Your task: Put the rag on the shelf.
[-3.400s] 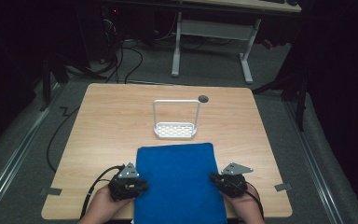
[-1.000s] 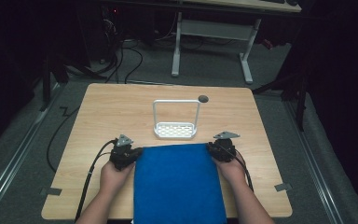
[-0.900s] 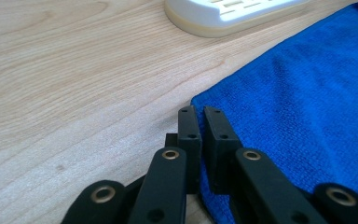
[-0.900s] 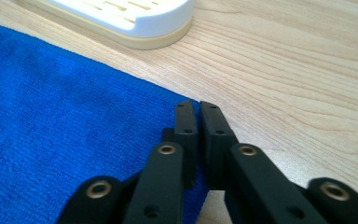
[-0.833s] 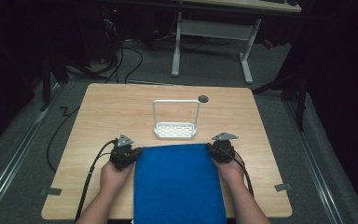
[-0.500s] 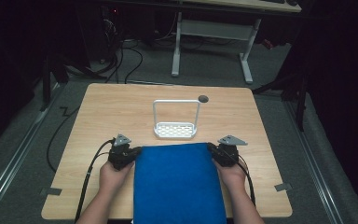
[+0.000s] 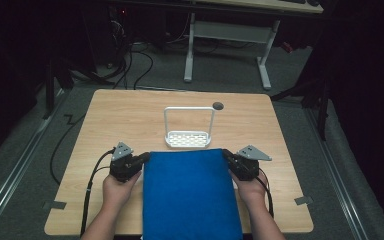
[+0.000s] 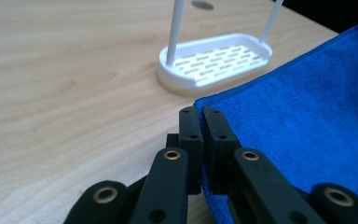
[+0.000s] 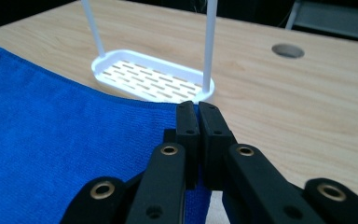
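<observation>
Each set of tongs, left (image 7: 141,159) and right (image 7: 228,156), is clamped on a far corner of the blue cloth (image 7: 190,195), with the white rack (image 7: 188,131) just beyond at 12 o'clock.

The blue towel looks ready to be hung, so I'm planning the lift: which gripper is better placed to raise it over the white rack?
Neither, probably. The left gripper and right gripper each pinch a far corner of the blue towel, level with each other, with the white rack centred just beyond.

Each claw, left (image 7: 141,159) and right (image 7: 227,155), was black with brass-ringed pivots, a grey three-cornered plate on top, and a trailing black cable; forearms were bare.
</observation>
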Demonstrator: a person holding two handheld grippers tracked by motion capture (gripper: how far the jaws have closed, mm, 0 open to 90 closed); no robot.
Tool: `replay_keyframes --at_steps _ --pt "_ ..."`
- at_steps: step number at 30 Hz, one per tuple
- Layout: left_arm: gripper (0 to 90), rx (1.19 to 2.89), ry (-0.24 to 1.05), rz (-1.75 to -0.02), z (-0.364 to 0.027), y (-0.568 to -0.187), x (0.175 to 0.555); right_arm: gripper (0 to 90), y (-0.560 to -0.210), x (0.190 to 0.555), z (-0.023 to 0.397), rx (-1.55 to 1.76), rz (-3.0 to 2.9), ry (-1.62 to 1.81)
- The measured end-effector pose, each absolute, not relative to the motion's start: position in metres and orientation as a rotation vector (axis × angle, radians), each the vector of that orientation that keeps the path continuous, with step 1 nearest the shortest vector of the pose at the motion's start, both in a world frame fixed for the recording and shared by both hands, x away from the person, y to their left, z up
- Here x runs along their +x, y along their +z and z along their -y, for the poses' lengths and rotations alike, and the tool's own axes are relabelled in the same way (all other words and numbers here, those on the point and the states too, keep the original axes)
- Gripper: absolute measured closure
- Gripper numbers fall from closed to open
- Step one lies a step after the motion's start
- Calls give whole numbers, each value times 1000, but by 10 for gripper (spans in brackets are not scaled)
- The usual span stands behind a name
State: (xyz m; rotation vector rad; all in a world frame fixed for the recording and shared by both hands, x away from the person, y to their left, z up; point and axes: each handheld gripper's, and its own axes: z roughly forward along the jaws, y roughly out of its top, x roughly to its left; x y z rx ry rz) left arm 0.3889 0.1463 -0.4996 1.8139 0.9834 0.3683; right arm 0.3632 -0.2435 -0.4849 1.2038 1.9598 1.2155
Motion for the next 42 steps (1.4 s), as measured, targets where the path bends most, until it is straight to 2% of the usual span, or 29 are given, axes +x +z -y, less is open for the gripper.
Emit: replay_keyframes --at_steps 28,42 --pt "873 1662 502 -802 -146 -430 348 882 -427 327 244 1017 -1799 1381" --pt "874 1586 561 -701 -144 -398 322 883 -392 306 257 940 -1675 1460"
